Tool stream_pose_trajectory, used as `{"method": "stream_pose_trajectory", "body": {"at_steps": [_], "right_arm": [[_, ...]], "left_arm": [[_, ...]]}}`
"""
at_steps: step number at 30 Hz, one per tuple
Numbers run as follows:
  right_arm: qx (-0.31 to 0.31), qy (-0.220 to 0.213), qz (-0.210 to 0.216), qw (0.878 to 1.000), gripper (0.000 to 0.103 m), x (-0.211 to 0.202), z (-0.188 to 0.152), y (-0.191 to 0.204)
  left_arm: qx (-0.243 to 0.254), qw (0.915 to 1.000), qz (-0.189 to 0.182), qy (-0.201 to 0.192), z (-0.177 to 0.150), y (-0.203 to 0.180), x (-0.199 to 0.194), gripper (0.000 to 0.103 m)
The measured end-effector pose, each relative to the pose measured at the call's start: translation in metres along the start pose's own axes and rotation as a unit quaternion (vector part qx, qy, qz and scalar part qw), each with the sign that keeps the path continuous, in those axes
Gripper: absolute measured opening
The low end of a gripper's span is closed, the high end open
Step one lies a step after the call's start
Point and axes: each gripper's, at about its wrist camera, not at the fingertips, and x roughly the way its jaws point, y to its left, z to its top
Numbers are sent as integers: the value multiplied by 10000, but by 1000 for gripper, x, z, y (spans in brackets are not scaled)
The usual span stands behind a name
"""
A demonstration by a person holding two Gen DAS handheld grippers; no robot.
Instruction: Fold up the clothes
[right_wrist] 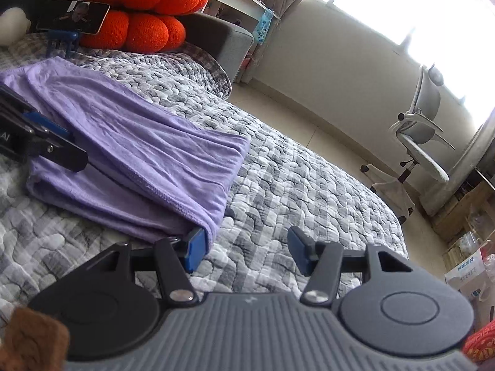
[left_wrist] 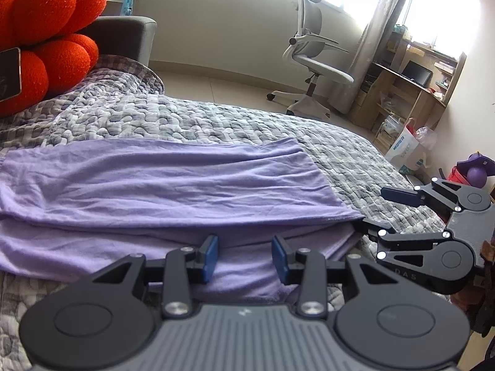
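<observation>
Though partly folded already, listed as unfinished. Item: lilac garment, thin knit, lying flat and doubled lengthwise across grey quilted bedspread, near its front edge. Upper layer wrinkled, stitched hem showing along the near side.

Handling, judged: light, limp, no stiffness to speak of; likely to sag and drag between two grip points, to cling a little to the quilt, not slippery, not fragile. Layers apt to slide apart if pinched singly.

Hold points, judged: near edge at both ends, pinching all layers together close to the hem; corners preferred over mid-edge.

Left gripper: jaws part open, standing over the near edge of the garment, cloth seen beyond and beneath the pads; no pinch evident.

Right gripper: jaws about half open, at the garment's end corner; left blue pad against or just beside the corner cloth, other pad over bare quilt. Nothing clamped.

Surroundings: orange cushion and phone at the far end of the bed; office chair beyond, on the floor.
</observation>
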Motion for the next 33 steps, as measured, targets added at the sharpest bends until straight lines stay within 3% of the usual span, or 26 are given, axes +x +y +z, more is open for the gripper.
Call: {"method": "stream_pose_trajectory", "body": {"at_steps": [8,18,23,27,33], "right_arm": [[21,-303,68,9995,58,-9,1,-2],[-78,-737,701,9948,58,-15,6,10],[-28,-247,488,9985,54,5,2,5],[110,-119,468,9988,54,-1,-8,-9],[383,-203,946,9946,54,-18,-13,-30]], "left_arm": [[-83,9999,-56,7,-2,2,-4,39],[-45,9997,-236,14,-9,-2,-10,40],[-124,9995,-275,28,-9,3,-12,40],[-195,9993,-330,39,-10,8,-14,40],[-157,9990,-417,46,-6,7,-22,41]]}}
